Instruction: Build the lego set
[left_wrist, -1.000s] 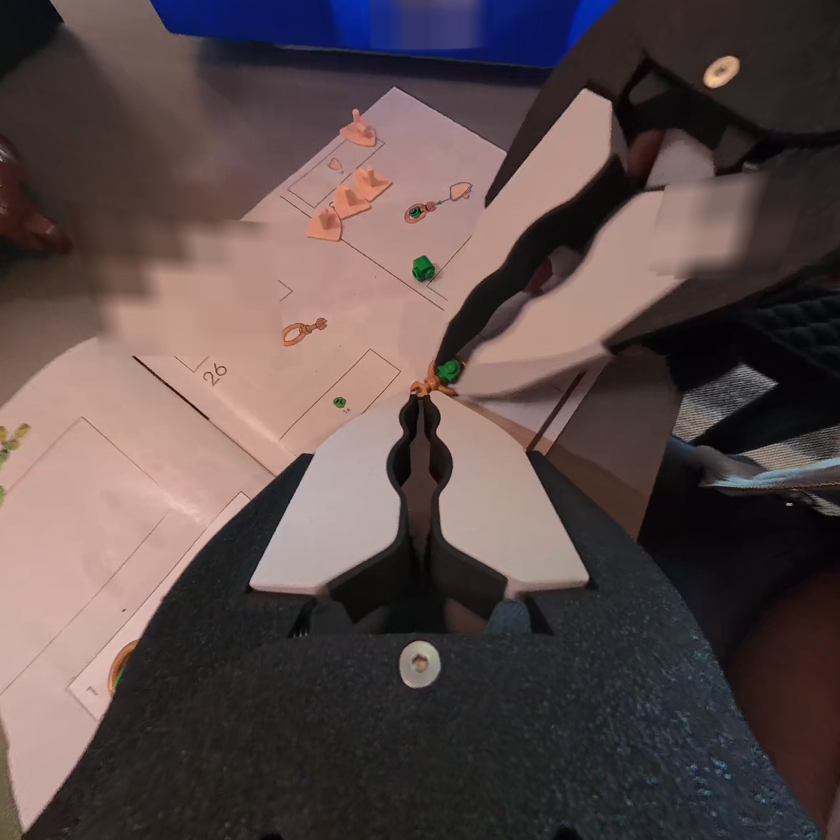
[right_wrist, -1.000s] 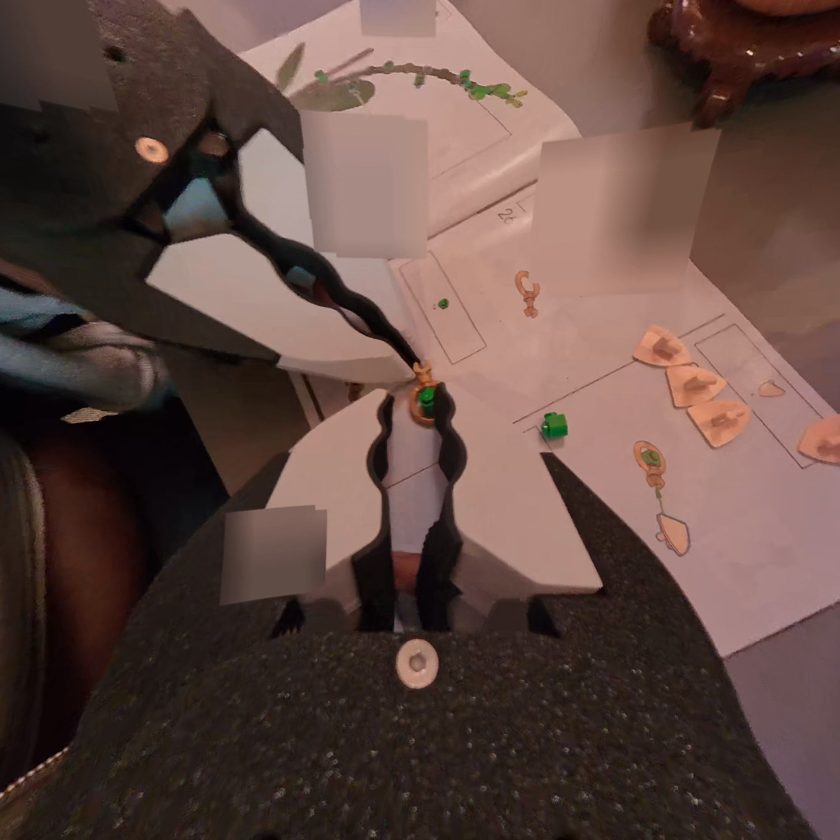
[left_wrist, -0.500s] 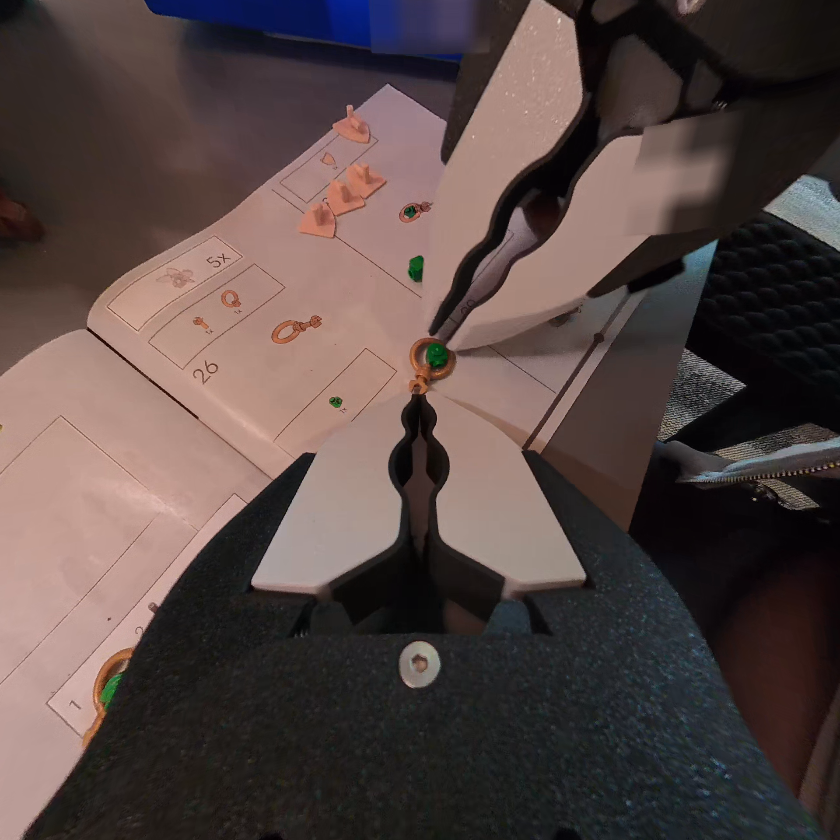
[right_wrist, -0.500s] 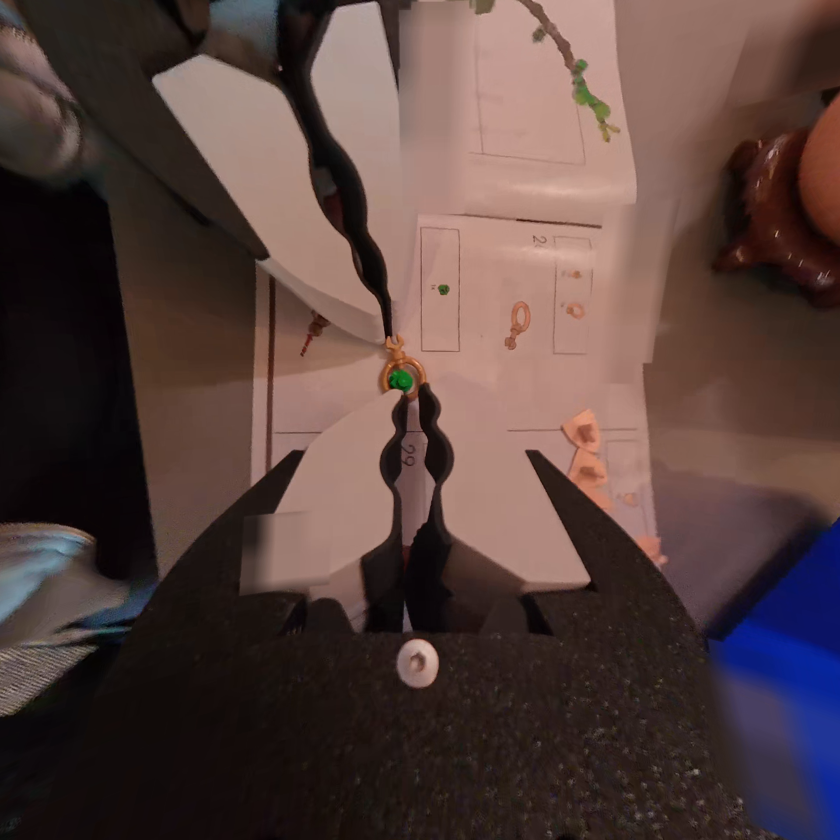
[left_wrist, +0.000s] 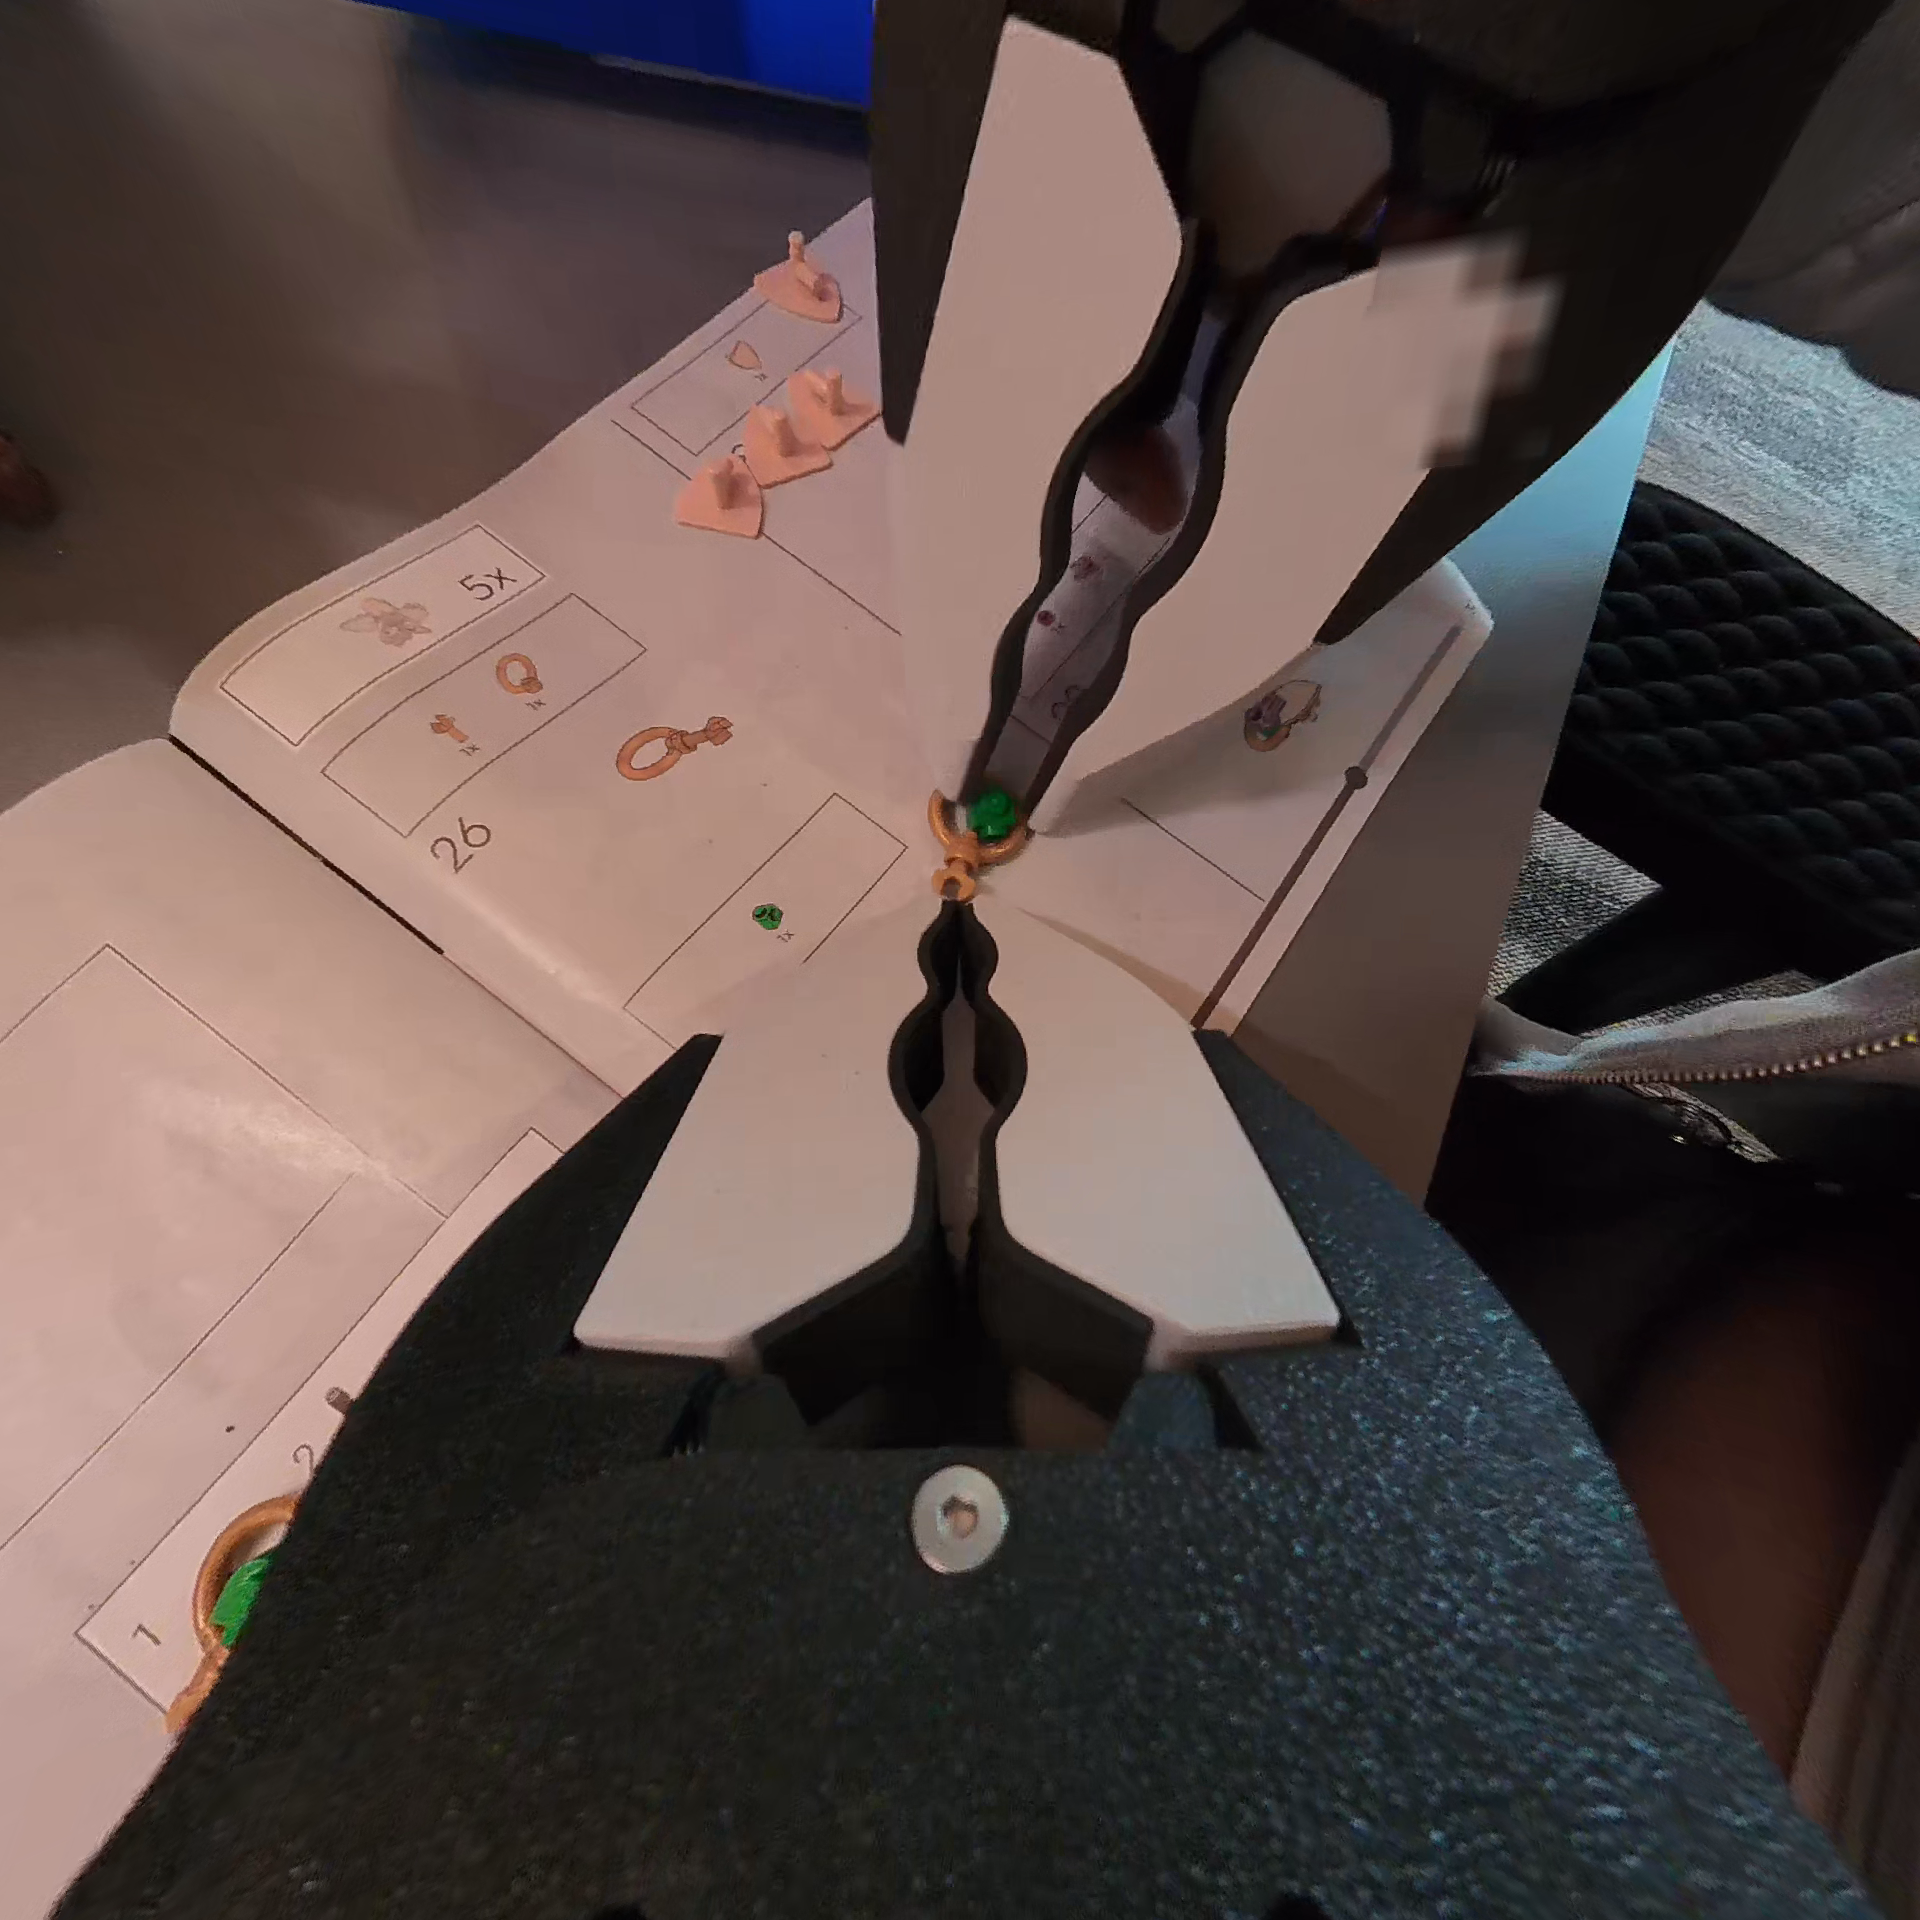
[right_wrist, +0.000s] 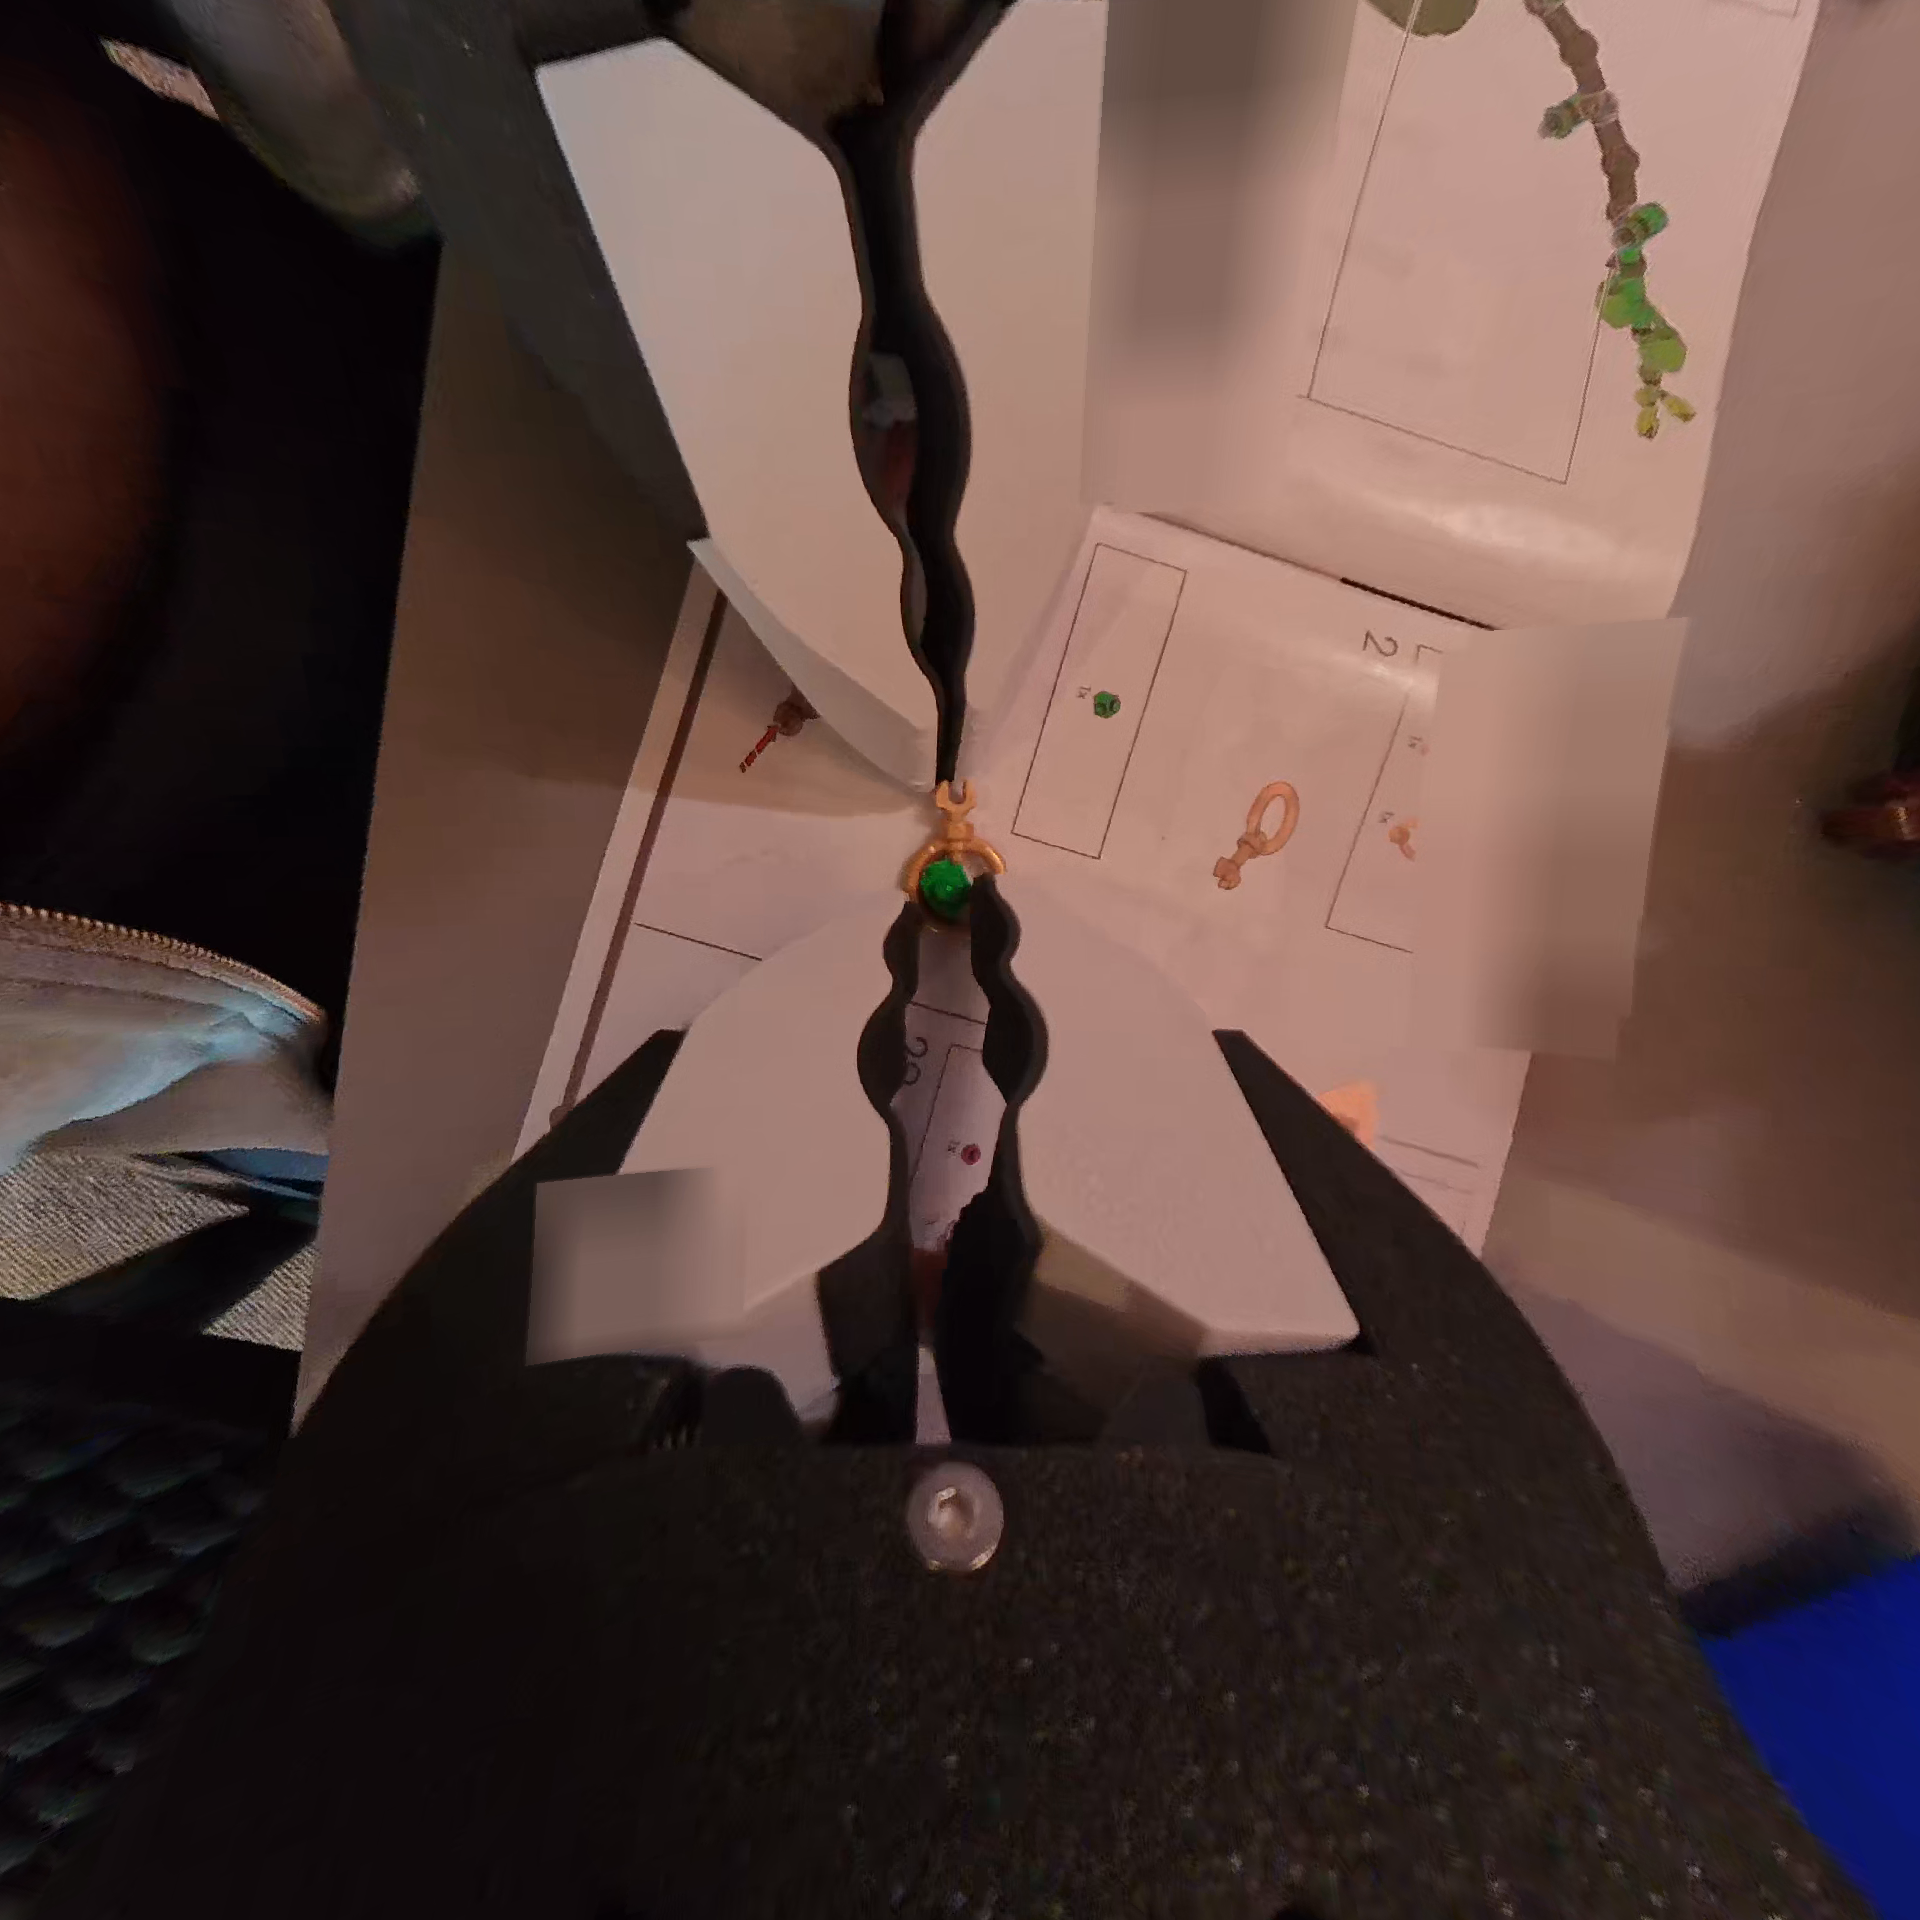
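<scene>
A small gold ring piece (left_wrist: 940, 823) with a short stem is held in the air above the open instruction booklet (left_wrist: 623, 831). My left gripper (left_wrist: 958, 912) is shut on the ring's stem. My right gripper (left_wrist: 1006, 795) comes in from the opposite side, nearly tip to tip, and is shut on a green stud (left_wrist: 992, 814) that sits inside the ring. In the right wrist view the right gripper (right_wrist: 945, 900) pinches the green stud (right_wrist: 943, 885) in the ring (right_wrist: 956, 840), and the left gripper (right_wrist: 954, 769) holds the stem from above.
Several pink petal pieces (left_wrist: 779, 442) lie on the booklet page at the far side. A blue bin (left_wrist: 623, 31) stands beyond the booklet. A brown object (right_wrist: 1870, 831) sits on the grey table at the right. The table edge and a person's lap are close by. It is some 15 centimeters from my right tips to the brown object (right_wrist: 1870, 831).
The right gripper has swung round to meet the left gripper head-on. The ring has turned so its loop faces up. The loose green stud on the page is now hidden behind the right gripper.
</scene>
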